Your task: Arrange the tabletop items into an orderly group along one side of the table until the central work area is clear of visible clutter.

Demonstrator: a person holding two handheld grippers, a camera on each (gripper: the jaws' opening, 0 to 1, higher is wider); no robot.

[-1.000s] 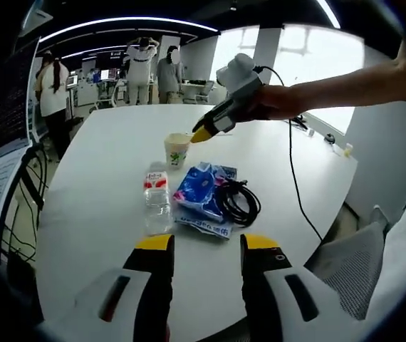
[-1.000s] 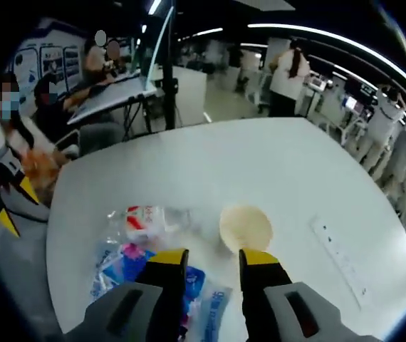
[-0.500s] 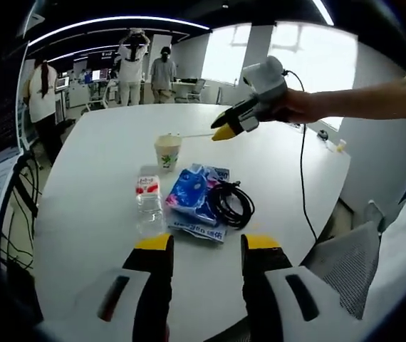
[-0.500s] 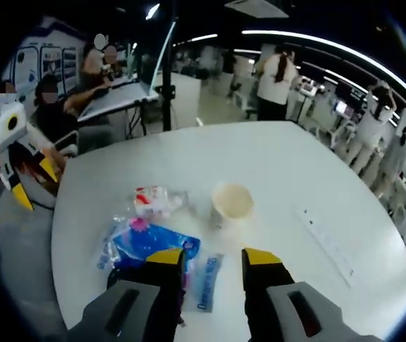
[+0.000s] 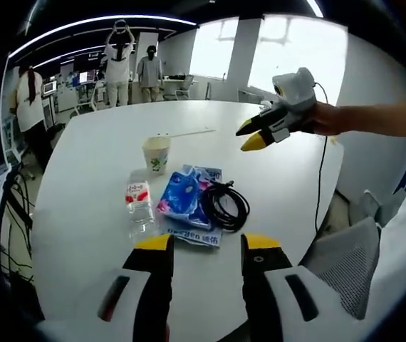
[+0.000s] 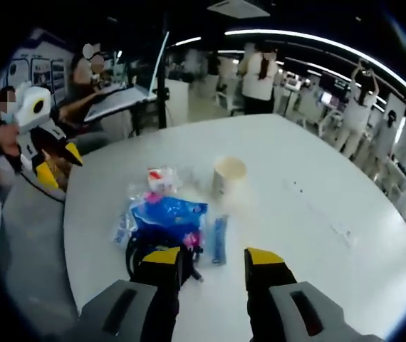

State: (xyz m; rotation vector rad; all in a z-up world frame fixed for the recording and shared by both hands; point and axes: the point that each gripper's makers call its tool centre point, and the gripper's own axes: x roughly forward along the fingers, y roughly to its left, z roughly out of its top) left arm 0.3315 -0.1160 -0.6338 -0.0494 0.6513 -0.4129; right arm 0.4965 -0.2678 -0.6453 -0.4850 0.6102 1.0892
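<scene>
No legible text or labels.

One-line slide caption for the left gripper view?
Open left gripper faces paper cup, plastic bottle, blue packet, black cable coil; right gripper hovers beyond.

paper cup (image 5: 156, 152) upright beside lying bottle (image 5: 139, 203), blue packet (image 5: 183, 201), coiled black cable (image 5: 224, 206).

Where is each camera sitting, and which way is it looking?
Left gripper view: rides on the left gripper, looking across the white table at the paper cup, bottle, blue packet and black cable; the right gripper and a forearm come in from the right.
Right gripper view: rides on the right gripper, facing the same pile from another side; the left gripper shows at left.
Shared: table, cup, bottle, packet, cable.
</scene>
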